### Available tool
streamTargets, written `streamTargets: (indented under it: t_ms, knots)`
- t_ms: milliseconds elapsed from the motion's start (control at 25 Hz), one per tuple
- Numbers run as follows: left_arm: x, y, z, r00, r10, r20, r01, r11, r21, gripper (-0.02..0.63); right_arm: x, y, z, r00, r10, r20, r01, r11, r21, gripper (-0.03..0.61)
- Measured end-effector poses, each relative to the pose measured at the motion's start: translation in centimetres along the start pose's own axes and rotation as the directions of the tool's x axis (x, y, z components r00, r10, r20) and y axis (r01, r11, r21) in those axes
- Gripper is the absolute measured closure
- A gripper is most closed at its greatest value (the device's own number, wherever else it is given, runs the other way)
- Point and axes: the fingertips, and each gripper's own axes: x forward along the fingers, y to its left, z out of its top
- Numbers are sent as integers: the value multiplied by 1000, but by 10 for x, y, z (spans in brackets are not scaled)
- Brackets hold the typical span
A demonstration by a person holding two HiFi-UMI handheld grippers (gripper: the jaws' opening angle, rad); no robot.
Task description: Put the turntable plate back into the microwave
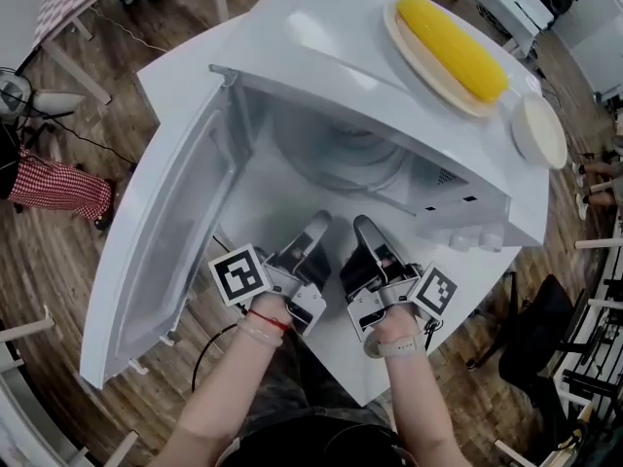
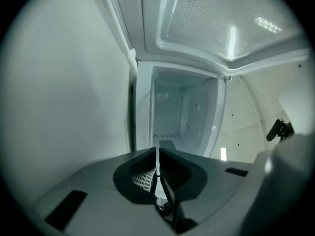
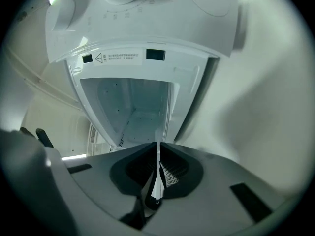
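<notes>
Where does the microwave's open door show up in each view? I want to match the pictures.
Head view: the door swings out at the left, running from upper middle down to lower left.
Left gripper view: the door fills the top of the picture, with its meshed inner panel facing the camera.
Right gripper view: not in it.
Shared landmark: the cavity shows in all three views.

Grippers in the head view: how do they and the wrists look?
The left gripper and right gripper are both grey-and-black, each carrying a white cube with black square markers. A red cord circles the left wrist; a pale strap wraps the right.
</notes>
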Motion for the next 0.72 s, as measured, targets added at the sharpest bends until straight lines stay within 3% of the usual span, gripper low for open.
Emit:
streamTargets:
  t_ms: [160,320,440,600,720]
  knots:
    - [-10,-5,-11,1000,22,-21,-21,998,53,594,-8,10,-10,999,9,-45,-12,998,-61,549]
    - [-26,-4,-20,996,76,-56,-65,981,180,600,-19,18,-25,995,1,-98,-14,992,-128,557]
    - [-33,-11,-31,994,87,-63,-72,977,202,601,-29,24,-33,992,-13,-125,-10,983,-181,558]
    - [-42,-13,-42,985,151,-83,-113,931,347,601,-41,27,-43,987,-51,-151,7,960,-280,558]
    - [-49,-15,-53,976,198,-94,-131,869,476,601,-52,24,-51,977,-116,-180,26,899,-437,558]
